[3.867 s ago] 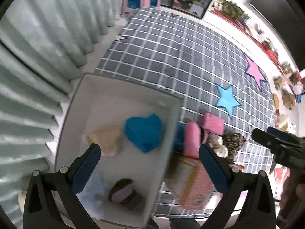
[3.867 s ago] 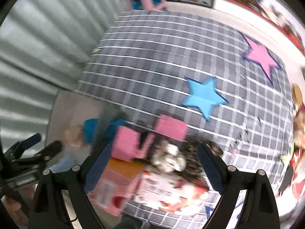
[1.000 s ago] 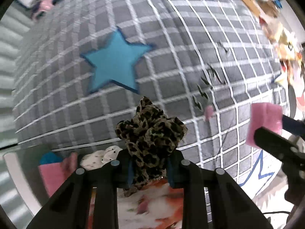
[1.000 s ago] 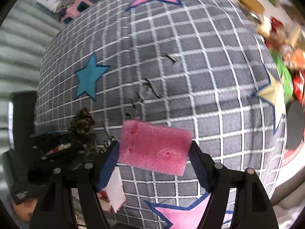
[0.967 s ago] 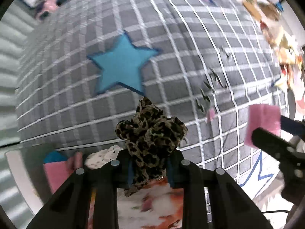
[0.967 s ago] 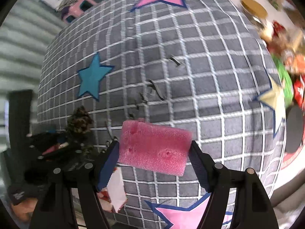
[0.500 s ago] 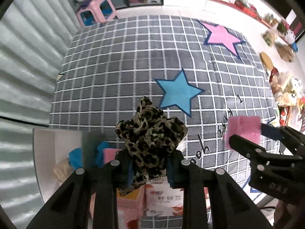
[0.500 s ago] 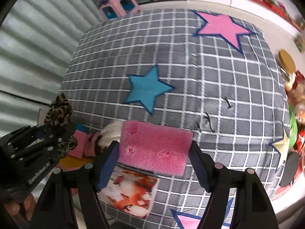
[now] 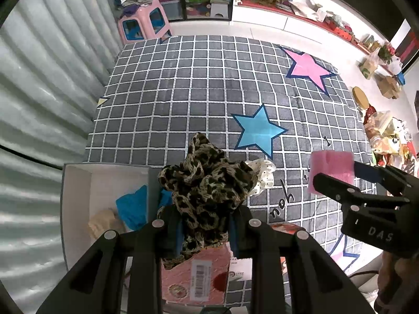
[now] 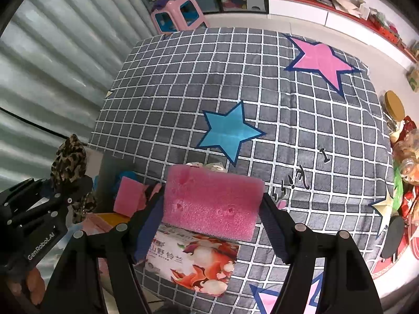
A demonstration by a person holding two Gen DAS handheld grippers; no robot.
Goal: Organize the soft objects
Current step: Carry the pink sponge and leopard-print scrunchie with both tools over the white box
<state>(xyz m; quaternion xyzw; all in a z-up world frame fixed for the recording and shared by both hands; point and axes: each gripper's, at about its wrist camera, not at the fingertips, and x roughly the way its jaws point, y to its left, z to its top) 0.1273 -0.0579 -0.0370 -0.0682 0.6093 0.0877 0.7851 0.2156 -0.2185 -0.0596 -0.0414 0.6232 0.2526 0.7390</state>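
With your left gripper (image 9: 205,225) clamped on the leopard-print fabric scrunchie (image 9: 207,180) and your right gripper (image 10: 212,218) squeezing the pink foam sponge block (image 10: 212,198), release too early and either could bounce off the white open storage box's (image 9: 76,198) rim onto the grey checked mat (image 9: 196,83).

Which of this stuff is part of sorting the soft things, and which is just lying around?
Job: leopard scrunchie, pink sponge, white bin, dotted scrunchie, second sponge.

Lying about: pink stool, printed box, shelf clutter.
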